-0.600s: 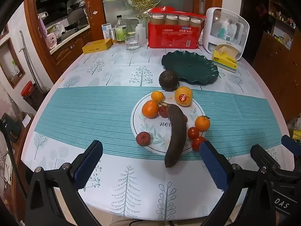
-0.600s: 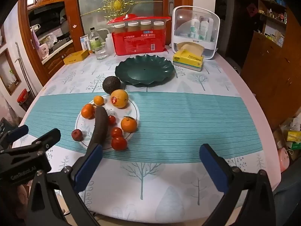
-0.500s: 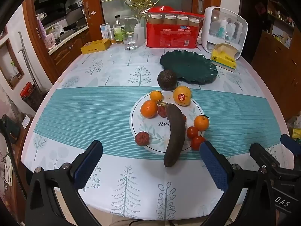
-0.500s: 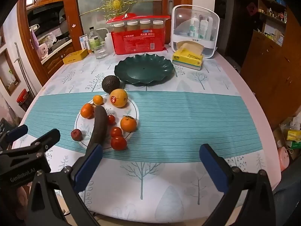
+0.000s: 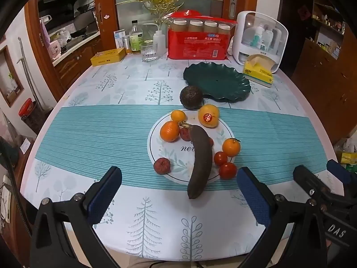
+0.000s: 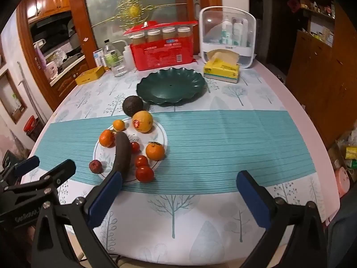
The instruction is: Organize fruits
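- The table, under its tree-print cloth with a teal band, spreads out ahead of both your grippers, and every fruit sits on it beyond your fingertips.
- Your left gripper hangs over the near edge with its jaws spread wide and nothing between them; the blue pads frame the near tip of the banana.
- Your right gripper is likewise wide apart and empty, with bare cloth between its pads; the fruit lies ahead and to its left.
- The dark green scalloped plate sits farthest ahead of your right gripper, with no fruit on it.
- The white placemat lies straight ahead of your left gripper and carries most of the fruit.
- The blackened banana runs down that mat toward you, its near end overhanging the mat's edge onto the cloth.
- The avocado rests beyond the mat, just beside the green plate's near-left rim.
- The big stickered orange sits at the mat's far edge, close in front of the avocado.
- Three smaller oranges surround the banana: one left of its stem, one beyond that, one to the right.
- Two tomatoes sit right of the banana, close to your left gripper's right finger.
- A wrinkled dark red fruit sits on the mat's near-left rim.
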`<state>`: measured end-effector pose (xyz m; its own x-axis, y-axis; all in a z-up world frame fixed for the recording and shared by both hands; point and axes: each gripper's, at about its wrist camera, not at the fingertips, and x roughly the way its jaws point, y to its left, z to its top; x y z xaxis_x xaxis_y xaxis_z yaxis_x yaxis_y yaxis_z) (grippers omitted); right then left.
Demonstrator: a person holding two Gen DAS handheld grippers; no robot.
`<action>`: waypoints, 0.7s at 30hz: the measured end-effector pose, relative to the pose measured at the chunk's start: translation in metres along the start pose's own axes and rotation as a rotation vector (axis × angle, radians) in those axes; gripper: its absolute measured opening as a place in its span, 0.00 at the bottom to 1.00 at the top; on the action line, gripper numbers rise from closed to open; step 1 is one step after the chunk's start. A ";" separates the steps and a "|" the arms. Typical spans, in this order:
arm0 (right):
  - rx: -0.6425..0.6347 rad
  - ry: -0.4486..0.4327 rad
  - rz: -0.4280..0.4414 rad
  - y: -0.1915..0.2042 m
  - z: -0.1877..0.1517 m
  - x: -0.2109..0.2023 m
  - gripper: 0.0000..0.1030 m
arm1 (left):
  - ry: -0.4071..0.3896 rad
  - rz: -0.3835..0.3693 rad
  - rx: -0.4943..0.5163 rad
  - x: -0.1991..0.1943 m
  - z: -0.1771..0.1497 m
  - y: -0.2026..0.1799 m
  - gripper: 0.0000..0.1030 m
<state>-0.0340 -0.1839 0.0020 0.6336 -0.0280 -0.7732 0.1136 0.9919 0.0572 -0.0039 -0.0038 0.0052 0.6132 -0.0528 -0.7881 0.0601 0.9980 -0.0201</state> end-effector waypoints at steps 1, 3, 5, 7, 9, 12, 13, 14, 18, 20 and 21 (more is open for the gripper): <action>0.010 -0.006 0.000 -0.001 0.000 -0.002 1.00 | 0.000 -0.001 0.000 0.000 0.000 0.000 0.99; 0.021 -0.019 0.000 -0.002 0.001 -0.006 1.00 | 0.001 0.000 -0.001 0.000 0.000 -0.001 0.99; 0.023 -0.025 -0.011 -0.005 0.000 -0.007 1.00 | 0.005 0.001 -0.002 0.000 0.000 0.000 0.99; 0.019 -0.024 -0.021 -0.004 -0.001 -0.007 1.00 | 0.009 -0.003 -0.003 0.001 -0.001 0.000 0.99; 0.014 -0.021 -0.030 -0.004 -0.001 -0.006 1.00 | 0.010 -0.004 -0.003 0.001 -0.001 0.000 0.99; -0.004 -0.014 -0.037 -0.001 -0.001 -0.005 1.00 | 0.013 -0.001 -0.004 0.002 -0.001 0.000 0.99; -0.012 -0.013 -0.039 0.001 -0.001 -0.004 1.00 | 0.015 -0.001 -0.006 0.003 -0.001 0.001 0.99; -0.017 -0.012 -0.038 0.002 -0.001 -0.004 1.00 | 0.016 -0.002 -0.007 0.004 -0.001 0.001 0.99; -0.024 0.000 -0.039 0.003 0.000 -0.001 1.00 | 0.015 -0.005 -0.006 0.004 -0.001 0.001 0.99; -0.023 0.008 -0.043 0.003 -0.001 0.001 1.00 | 0.013 -0.008 -0.001 0.005 0.000 0.001 0.99; -0.024 0.011 -0.042 0.003 0.000 0.002 1.00 | 0.012 -0.002 0.003 0.005 0.000 0.001 0.99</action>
<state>-0.0329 -0.1807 0.0006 0.6201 -0.0685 -0.7815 0.1213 0.9926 0.0092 -0.0012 -0.0027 0.0010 0.6035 -0.0539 -0.7955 0.0635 0.9978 -0.0194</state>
